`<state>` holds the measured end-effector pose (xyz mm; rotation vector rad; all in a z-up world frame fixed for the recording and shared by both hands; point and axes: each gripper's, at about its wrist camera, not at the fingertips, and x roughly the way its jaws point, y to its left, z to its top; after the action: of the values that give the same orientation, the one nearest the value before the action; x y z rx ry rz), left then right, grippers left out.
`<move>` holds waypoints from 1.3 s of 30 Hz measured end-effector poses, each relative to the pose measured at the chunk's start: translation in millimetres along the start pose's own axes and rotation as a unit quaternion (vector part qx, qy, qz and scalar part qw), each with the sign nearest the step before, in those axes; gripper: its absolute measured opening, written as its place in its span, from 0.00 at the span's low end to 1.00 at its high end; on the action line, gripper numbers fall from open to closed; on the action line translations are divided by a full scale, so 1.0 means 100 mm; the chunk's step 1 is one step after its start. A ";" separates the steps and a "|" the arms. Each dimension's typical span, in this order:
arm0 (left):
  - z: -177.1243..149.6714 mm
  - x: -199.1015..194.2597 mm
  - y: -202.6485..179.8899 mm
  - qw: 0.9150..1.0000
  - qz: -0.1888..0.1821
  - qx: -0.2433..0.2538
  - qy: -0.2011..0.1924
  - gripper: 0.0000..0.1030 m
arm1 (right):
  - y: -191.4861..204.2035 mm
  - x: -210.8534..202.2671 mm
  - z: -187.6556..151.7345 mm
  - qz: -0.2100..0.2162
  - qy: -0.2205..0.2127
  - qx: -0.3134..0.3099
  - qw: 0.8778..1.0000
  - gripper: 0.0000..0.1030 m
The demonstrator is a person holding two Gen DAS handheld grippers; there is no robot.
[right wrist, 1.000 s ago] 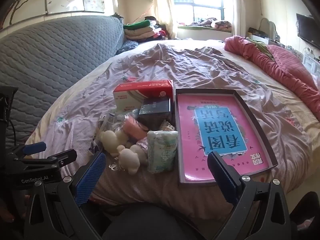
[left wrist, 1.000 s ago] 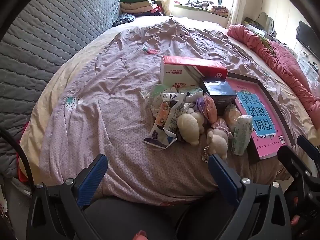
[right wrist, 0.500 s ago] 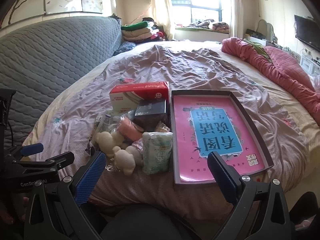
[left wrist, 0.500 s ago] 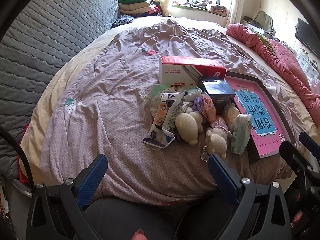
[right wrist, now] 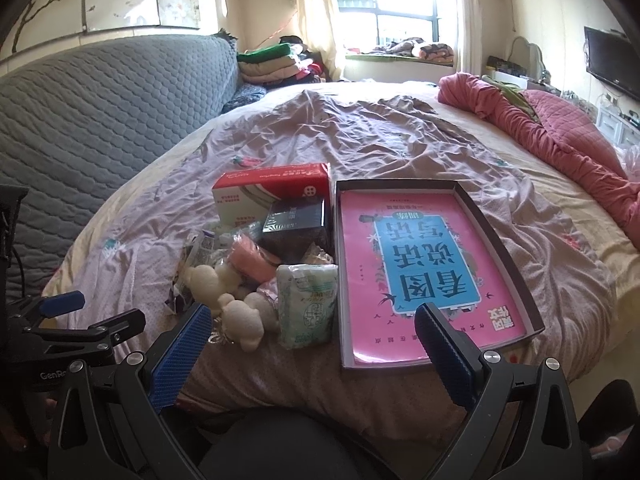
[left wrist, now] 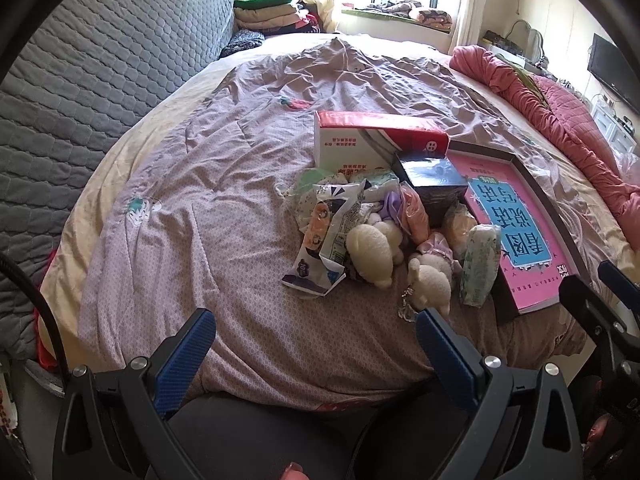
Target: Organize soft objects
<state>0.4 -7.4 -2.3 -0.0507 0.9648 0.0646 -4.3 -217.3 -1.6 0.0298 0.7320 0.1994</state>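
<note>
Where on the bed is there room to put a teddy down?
The purple blanket is bare between the grey quilted headboard and the pile, and beyond the red box toward the window. It is crowded where cream plush toys, packets and a tissue pack huddle against the pink tray. Both claws are open.

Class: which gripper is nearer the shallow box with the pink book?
Right. The right gripper hangs at the box's near edge; the left gripper sits further left, past the plush toys.
</note>
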 end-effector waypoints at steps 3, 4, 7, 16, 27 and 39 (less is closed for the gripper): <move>0.00 0.00 -0.01 1.000 0.000 0.001 0.001 0.98 | 0.00 0.02 0.00 -0.001 0.003 0.001 1.000 0.98; -0.01 0.00 -0.01 1.000 0.000 0.000 0.001 0.98 | 0.00 0.02 0.00 -0.001 0.003 0.001 1.000 0.98; -0.01 0.01 -0.01 1.000 0.000 -0.001 0.001 0.98 | 0.00 0.03 -0.01 0.000 0.003 0.001 1.000 0.98; -0.01 0.05 0.04 1.000 -0.013 -0.006 -0.001 0.98 | 0.02 0.09 -0.02 0.003 0.010 0.000 1.000 0.98; 0.02 0.30 0.30 0.999 -0.030 -0.040 0.017 0.98 | -0.03 0.43 -0.03 0.007 0.037 -0.005 0.999 0.98; 0.25 0.99 0.40 0.997 -0.027 -0.029 0.061 0.98 | -0.08 0.88 0.03 0.004 0.067 -0.008 0.998 0.98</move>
<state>73.8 37.0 -70.6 -0.1344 1.0826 0.0399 62.7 -208.6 -58.4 0.0042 0.8637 0.2174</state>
